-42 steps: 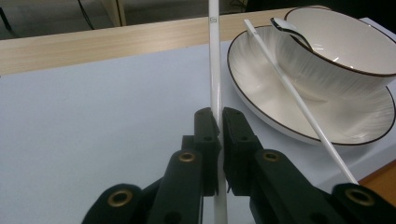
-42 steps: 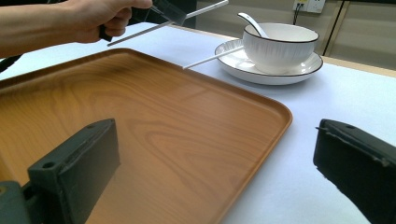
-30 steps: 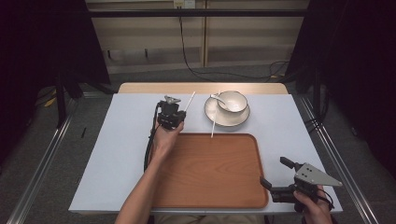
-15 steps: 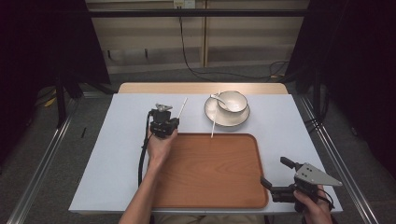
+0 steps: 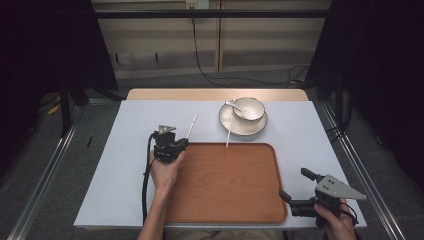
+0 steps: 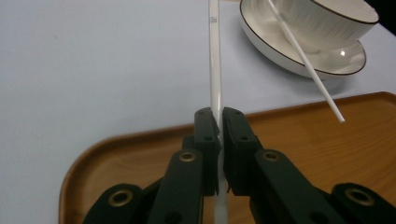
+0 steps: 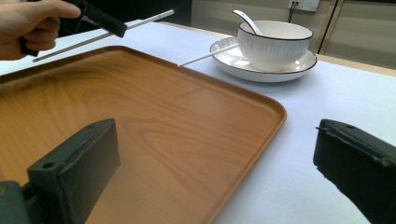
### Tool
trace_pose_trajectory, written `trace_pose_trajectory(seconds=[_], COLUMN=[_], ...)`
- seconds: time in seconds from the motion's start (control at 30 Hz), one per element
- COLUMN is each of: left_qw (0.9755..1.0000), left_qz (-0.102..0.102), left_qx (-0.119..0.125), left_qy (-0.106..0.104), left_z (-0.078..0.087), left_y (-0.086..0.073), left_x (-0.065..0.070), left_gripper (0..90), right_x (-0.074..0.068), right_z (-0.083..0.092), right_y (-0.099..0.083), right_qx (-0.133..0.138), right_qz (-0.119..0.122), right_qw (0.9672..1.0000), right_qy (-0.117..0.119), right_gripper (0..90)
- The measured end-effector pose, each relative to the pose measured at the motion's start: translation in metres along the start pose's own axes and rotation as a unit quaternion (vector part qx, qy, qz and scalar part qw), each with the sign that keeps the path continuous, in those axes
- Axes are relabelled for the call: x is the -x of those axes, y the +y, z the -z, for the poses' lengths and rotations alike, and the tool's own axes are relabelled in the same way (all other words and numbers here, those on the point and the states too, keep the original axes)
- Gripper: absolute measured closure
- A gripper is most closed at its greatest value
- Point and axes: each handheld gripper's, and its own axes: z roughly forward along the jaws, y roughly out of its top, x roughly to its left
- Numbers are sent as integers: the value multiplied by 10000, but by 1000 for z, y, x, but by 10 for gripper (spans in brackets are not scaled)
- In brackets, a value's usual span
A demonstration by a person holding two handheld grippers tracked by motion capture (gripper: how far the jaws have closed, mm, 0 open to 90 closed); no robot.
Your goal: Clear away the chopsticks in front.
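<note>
Left gripper clamped on a white chopstick above the tray corner — right gripper jaws wide apart, empty, at the tray's near right corner.

I see a thin white chopstick pinched between the closed jaws of my left gripper, above the wooden tray's far left corner. The stick is straight, lifted off the table and running past both sides of the jaws. Its far end points toward the plate.
</note>
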Motion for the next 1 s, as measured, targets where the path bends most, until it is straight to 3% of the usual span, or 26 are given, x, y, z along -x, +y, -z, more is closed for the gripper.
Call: trace_pose_trajectory(seconds=[0.07, 0.3, 0.4, 0.53, 0.67, 0.73, 1.0], left_qw=[9999, 9999, 9992, 9984, 9975, 9965, 9952], left_qz=[-102, 25, 0, 118, 270, 173, 263], left_qx=[-14, -41, -13, -6, -55, -116, -140], left_qy=[96, 156, 408, 548, 643, 811, 931], left_z=[5, 18, 23, 32, 37, 37, 40], left_y=[-6, -20, -25, -31, -39, -41, -48], left_x=[3, 3, 6, 6, 5, 7, 11], left_gripper=[854, 854, 854, 854, 854, 854, 854], right_x=[0, -2, -3, -3, -3, -3, -4], right_z=[0, 0, 0, 0, 0, -1, -1], right_y=[0, 0, 0, 0, 0, 0, 0], right_qx=[20, 41, 40, 51, 44, 60, 51], right_qz=[28, 62, 61, 68, 69, 75, 72], right_qw=[10000, 10000, 9999, 9999, 9999, 9999, 9999], right_qy=[-35, -62, -85, -79, -109, -102, -68], right_gripper=[0, 0, 0, 1, 1, 1, 1])
